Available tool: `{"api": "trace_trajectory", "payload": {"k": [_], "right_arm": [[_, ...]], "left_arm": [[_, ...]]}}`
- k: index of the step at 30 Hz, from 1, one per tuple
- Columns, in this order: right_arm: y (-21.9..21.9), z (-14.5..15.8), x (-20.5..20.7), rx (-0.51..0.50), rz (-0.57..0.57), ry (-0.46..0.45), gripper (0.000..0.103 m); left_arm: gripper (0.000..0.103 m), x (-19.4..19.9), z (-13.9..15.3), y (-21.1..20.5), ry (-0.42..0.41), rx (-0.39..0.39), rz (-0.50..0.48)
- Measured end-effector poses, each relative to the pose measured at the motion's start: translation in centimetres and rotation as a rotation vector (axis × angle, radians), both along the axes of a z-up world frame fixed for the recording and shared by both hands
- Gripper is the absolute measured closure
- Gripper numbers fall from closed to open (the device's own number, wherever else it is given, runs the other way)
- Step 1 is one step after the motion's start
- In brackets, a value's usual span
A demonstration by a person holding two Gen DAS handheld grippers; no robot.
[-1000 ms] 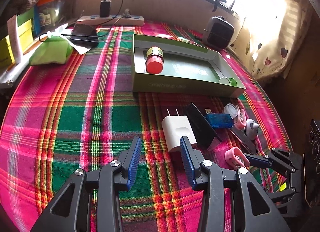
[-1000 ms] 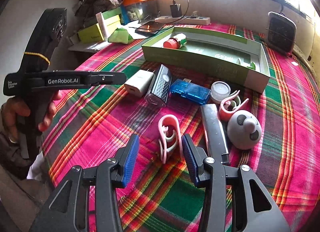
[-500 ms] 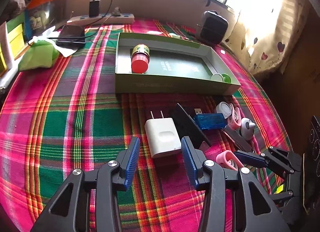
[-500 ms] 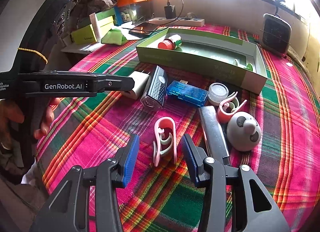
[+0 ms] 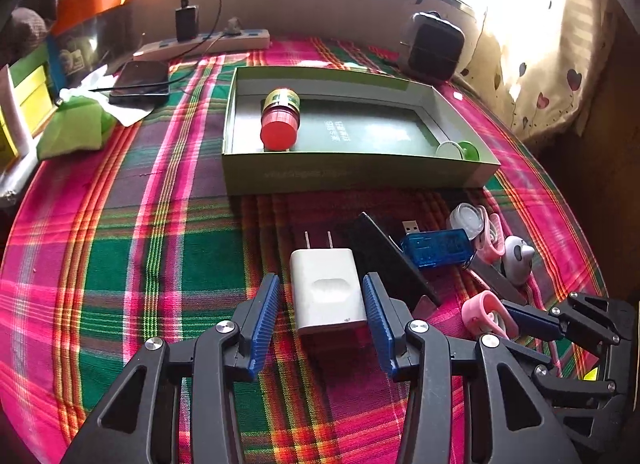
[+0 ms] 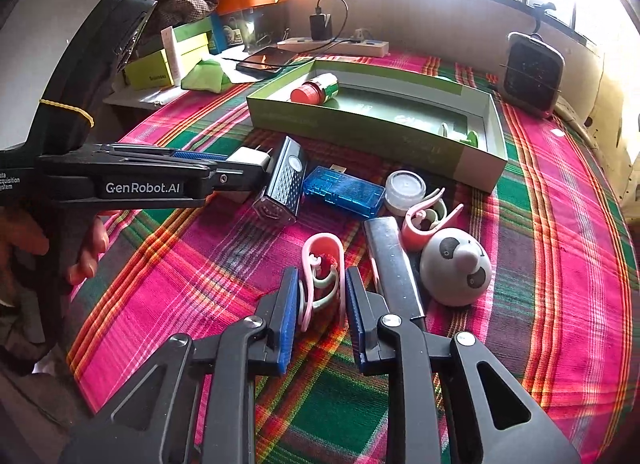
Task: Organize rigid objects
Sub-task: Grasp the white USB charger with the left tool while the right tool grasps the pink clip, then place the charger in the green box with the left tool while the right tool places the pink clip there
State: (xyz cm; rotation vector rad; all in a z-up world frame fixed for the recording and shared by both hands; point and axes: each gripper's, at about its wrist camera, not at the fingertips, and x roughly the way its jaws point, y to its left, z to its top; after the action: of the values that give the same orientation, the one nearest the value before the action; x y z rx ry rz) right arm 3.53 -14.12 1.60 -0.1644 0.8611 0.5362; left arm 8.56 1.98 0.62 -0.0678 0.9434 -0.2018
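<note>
A white plug charger lies flat on the plaid cloth between the jaws of my left gripper. That gripper is open, with a gap on each side of the charger. My right gripper is closing its jaws, and its pads press both sides of a pink clip lying on the cloth. A green box behind holds a red-capped bottle. Loose between box and grippers are a black speaker bar, a blue USB device, a small white jar, a second pink clip, a dark flat bar and a grey panda figure.
A power strip, a phone and a green pouch sit at the back left. A black cube device stands at the back right. The table edge falls off close on the right. A hand holds the left gripper's handle.
The right gripper's jaws have closed onto the pink clip. The left gripper has moved forward and opened slightly, so the white charger now lies between its jaws.
</note>
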Motion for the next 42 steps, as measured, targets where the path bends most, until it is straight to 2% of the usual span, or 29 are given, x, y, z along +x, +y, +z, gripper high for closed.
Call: {"api": "trace_trajectory", "payload": {"k": [7, 14, 18, 42], "right_arm": [[0.3, 0.0, 0.2, 0.01, 0.0, 0.001, 0.079], [0.3, -0.2, 0.3, 0.021, 0.003, 0.013, 0.079], [0.4, -0.3, 0.6, 0.023, 0.005, 0.025, 0.079], [0.4, 0.6, 0.6, 0.046, 0.007, 0.006, 0.079]], "left_arm": [[0.061, 0.1, -0.3, 0.0, -0.034, 0.091, 0.023], [0.062, 0.3, -0.3, 0.6, -0.041, 0.073, 0.039], [0.071, 0.1, -0.3, 0.6, -0.048, 0.086, 0.058], [0.071, -0.4, 0.8, 1.5, -0.059, 0.052, 0.083]]}}
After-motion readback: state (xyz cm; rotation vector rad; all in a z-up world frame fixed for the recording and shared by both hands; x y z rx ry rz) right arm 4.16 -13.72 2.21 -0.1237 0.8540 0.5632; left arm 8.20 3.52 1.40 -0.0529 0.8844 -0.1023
